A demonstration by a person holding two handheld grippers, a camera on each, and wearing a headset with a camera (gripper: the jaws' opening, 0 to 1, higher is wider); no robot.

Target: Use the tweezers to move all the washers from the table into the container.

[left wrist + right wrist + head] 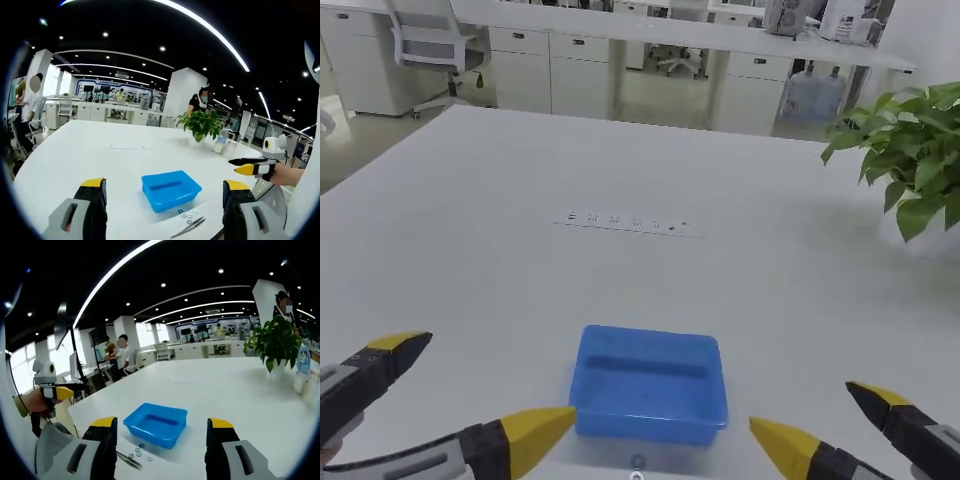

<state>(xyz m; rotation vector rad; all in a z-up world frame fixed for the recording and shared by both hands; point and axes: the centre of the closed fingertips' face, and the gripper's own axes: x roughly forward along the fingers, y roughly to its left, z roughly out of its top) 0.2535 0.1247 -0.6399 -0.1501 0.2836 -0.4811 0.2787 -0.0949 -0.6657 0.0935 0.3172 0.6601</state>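
Smooth plastic container (650, 415), shiny metal tweezers (189, 227), matt table (620, 160)

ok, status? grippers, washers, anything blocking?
Left gripper and right gripper open, empty. Washers on table beside blue container, tweezers lying next to them, untouched. Nothing blocking.

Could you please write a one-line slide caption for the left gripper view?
Open left gripper faces a blue rectangular plastic container, metal washers and metal tweezers on the white table.

— Where's the left gripper (470, 392)?
— Just left of the blue container (650, 385), jaws spread wide, empty.
— And the right gripper (808, 410)?
— Just right of it, jaws equally wide, empty.
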